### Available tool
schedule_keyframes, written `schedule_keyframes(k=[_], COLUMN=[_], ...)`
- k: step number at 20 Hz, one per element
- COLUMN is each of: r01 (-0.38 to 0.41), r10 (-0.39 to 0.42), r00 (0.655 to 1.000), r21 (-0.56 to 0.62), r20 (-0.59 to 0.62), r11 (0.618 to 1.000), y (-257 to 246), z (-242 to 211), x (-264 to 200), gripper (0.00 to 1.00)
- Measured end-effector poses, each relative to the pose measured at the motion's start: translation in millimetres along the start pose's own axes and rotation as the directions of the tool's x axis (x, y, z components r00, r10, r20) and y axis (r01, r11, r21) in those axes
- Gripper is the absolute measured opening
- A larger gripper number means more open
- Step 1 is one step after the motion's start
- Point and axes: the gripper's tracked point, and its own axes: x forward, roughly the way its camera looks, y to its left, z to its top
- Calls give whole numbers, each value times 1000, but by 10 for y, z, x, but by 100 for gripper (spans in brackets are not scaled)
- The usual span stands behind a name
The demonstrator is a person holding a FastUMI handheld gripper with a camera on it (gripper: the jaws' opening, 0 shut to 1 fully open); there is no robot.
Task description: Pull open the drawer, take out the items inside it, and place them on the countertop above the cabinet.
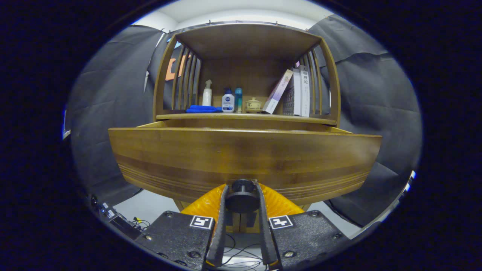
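One wooden drawer [244, 158] stands pulled out of the cabinet, its front panel facing the camera and its long axis running left to right; its inside is hidden. On the tabletop [244, 117] above it, from the left: one folded blue cloth [203, 109], three bottles [228, 101], one small lidded pot [253, 105], one leaning book [278, 91] and two or three upright books [300, 93]. The claw [242, 188] is clenched on the one round dark knob [242, 196] low on the drawer front, both fingers pressing its sides.
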Motion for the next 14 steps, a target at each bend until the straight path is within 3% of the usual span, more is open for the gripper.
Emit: schedule_keyframes(k=[12,14], r01=[-10,8], r10=[10,-8], r00=[1000,1000], r21=[3,12], r20=[-25,21], r11=[1000,1000], y=[19,-17], z=[-92,76], x=[-257,-335], gripper=[41,49])
